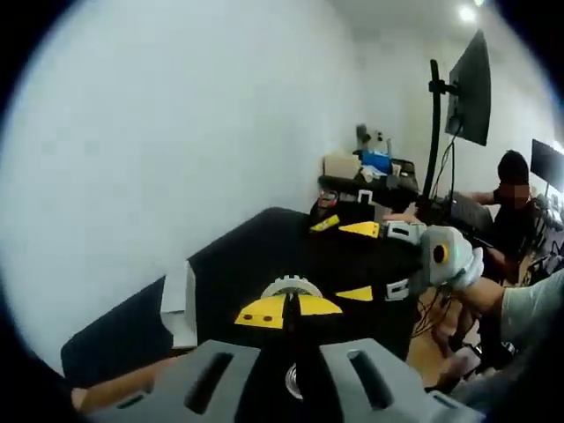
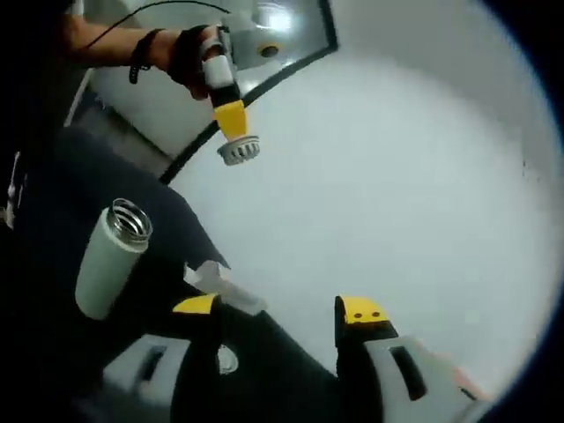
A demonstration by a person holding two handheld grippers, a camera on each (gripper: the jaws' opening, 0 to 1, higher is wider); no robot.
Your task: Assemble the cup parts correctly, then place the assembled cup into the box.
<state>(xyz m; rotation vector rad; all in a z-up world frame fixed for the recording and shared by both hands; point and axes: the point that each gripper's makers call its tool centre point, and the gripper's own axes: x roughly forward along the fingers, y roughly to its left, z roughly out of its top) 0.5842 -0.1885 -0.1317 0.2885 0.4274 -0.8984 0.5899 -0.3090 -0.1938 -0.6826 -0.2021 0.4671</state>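
Both yellow pads of the left gripper (image 2: 236, 132) clamp the ribbed lid (image 2: 238, 151); right gripper (image 2: 280, 310) gapes.

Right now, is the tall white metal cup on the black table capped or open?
Open: the tall white metal cup shows a bare steel mouth; the left gripper holds the white ribbed lid apart.

— What are the things sitting on?

— A black table (image 2: 106, 194) set against a white wall; in the left gripper view its dark top (image 1: 264, 256) runs back toward a cluttered desk.

— And what lies on it?

— A white bottle (image 2: 107, 260) with an open steel mouth, body of a cup, lid off. Just beside it is a small white box (image 2: 220, 284); the same box (image 1: 181, 304) stands near the table's edge in the left gripper view
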